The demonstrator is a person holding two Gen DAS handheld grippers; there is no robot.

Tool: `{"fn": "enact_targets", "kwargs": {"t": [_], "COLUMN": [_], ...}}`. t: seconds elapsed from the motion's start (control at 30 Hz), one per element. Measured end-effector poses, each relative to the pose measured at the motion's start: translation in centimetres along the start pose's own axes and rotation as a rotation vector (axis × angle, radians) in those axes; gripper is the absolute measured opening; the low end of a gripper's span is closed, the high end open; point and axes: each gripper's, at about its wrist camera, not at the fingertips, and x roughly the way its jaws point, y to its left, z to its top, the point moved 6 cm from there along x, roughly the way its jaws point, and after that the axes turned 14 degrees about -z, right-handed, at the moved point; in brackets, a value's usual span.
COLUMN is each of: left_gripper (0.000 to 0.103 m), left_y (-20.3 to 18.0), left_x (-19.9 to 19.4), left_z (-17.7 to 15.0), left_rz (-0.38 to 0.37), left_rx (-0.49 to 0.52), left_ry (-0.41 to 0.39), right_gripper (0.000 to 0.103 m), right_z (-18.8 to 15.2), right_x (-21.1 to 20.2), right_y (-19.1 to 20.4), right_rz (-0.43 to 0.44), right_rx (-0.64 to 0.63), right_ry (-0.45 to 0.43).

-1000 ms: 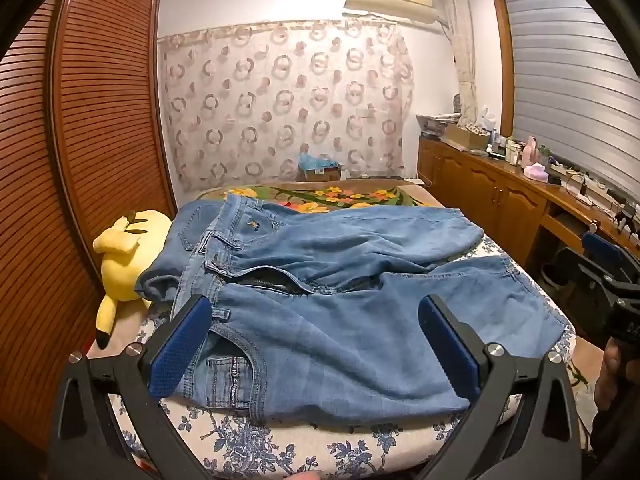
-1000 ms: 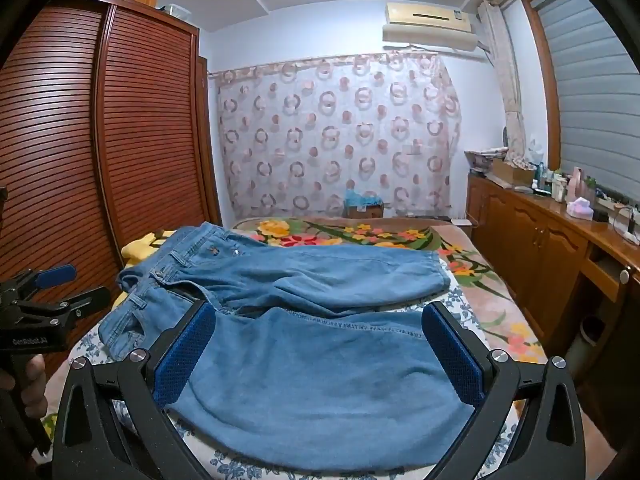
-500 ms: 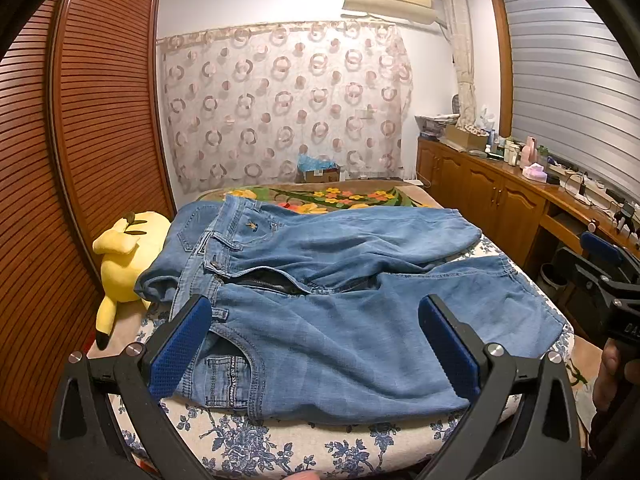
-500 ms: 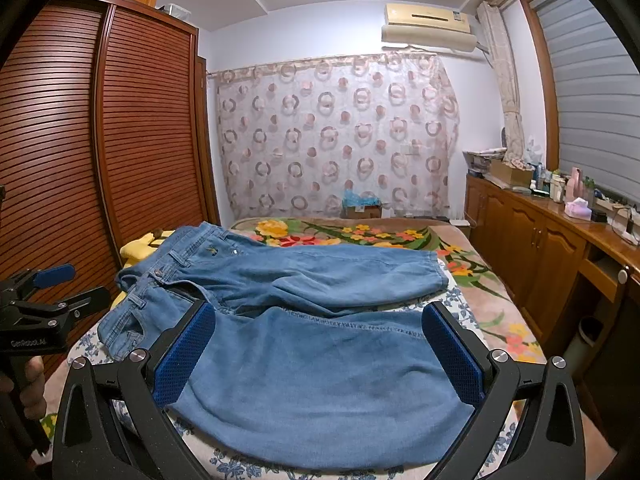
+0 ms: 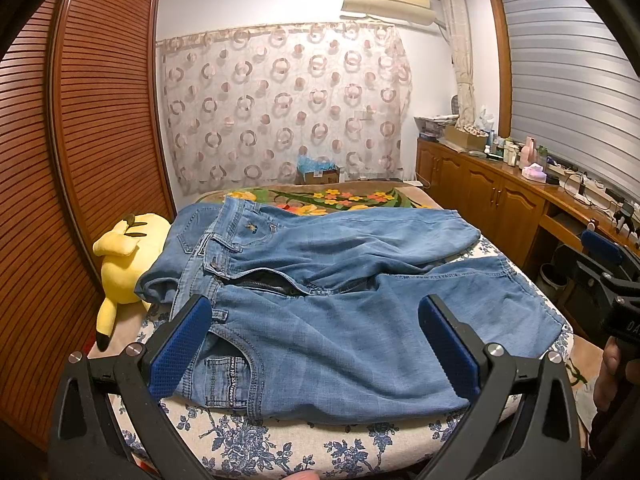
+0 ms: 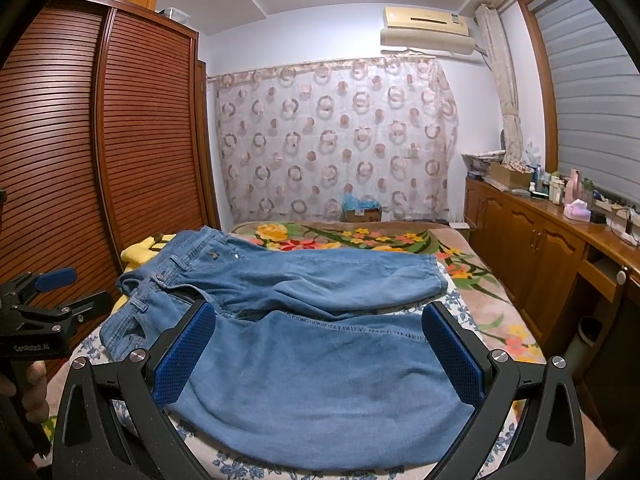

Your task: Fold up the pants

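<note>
A: Where do the pants [image 5: 340, 300] lie?

B: Spread on the bed [image 5: 280, 446], on a sheet with a blue flower print. The waistband points toward the louvred wardrobe [image 5: 92, 128], the two legs toward the wooden cabinets [image 5: 492, 196]. The fly stands open, and the far leg lies a little apart from the near one.

A: State of the left hand-held gripper [image 5: 314, 344]?

B: Jaws spread wide, nothing between them. Its blue pads [image 5: 180, 352] hang over the near edge of the bed, framing the front pocket and the near leg. From this view contact with the denim cannot be told.

A: And the right hand-held gripper [image 6: 320, 354]?

B: Likewise spread wide and empty, poised over the lower part of the near leg, its pads [image 6: 454, 354] to either side of the cloth. In the left view it shows at the right margin, gripped by a hand [image 5: 610, 368].

A: Other items?

B: A yellow plush toy [image 5: 128, 256] lies beside the waistband, between pants and wardrobe. A flowered blanket [image 6: 360, 240] covers the far part of the bed. A ring-patterned curtain [image 6: 332, 140] hangs behind, with an air conditioner [image 6: 426, 32] above it.
</note>
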Motion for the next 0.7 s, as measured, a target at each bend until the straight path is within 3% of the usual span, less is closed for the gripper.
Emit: {"fn": "enact_targets", "kwargs": {"t": [0.7], "left_gripper": [0.103], "left_y": [0.0], "left_x": [0.07], "left_z": [-0.21], "left_rz": [0.001], "left_rx": [0.003], "left_ry": [-0.003], "right_gripper": [0.103], "right_z": [0.03], "right_x": [-0.11], "right_y": [0.18], "right_rz": [0.0], "right_rx": [0.002], "right_ry": [-0.008]}}
